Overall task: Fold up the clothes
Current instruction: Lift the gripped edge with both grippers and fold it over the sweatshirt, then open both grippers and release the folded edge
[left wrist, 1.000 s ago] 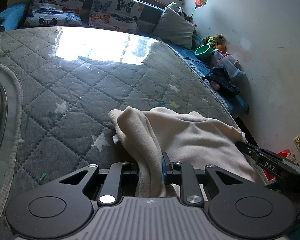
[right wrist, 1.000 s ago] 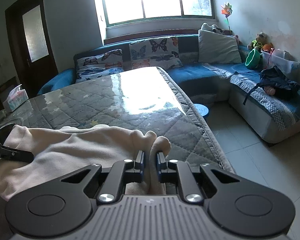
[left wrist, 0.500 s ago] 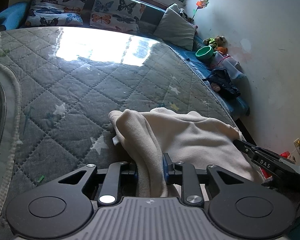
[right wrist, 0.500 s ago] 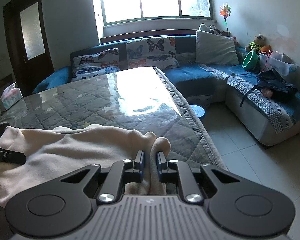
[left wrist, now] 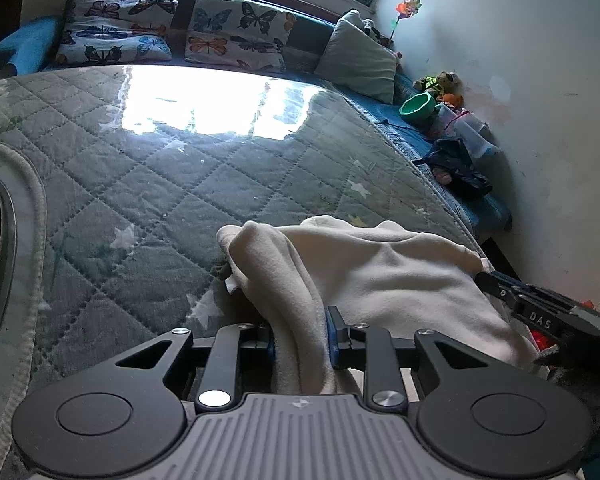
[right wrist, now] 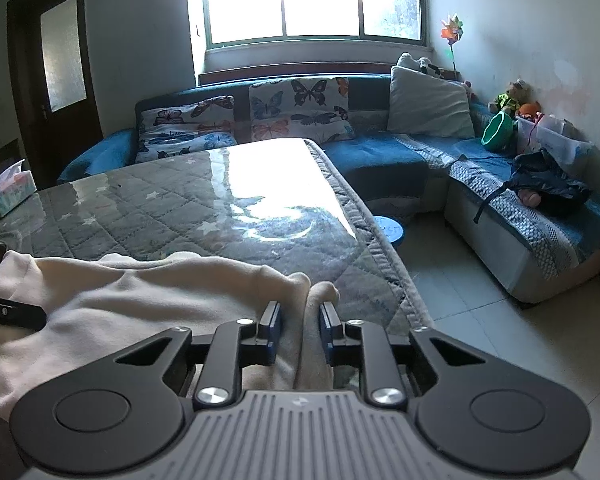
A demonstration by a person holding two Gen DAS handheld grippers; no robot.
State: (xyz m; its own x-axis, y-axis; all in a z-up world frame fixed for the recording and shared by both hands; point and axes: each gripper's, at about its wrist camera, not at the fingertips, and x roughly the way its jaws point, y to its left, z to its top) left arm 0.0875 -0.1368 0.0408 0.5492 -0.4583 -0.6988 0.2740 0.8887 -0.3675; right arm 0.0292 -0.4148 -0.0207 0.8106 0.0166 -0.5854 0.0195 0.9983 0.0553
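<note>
Two claws, one cream garment. Left view: left claw (left wrist: 300, 332) clenched on a bunched fold of the garment (left wrist: 384, 268), which lies on the quilt (left wrist: 140, 184) near its edge. Right view: right claw (right wrist: 299, 330) pinching the garment's (right wrist: 140, 300) other end, cloth draped between both.

my garment (left wrist: 388, 272): soft matt fleecy cream cloth | tabletop (left wrist: 188, 184): quilted grey cloth under a glossy clear sheet | my left gripper (left wrist: 300, 332): matt black plastic, blue pads, shiny metal screws
</note>
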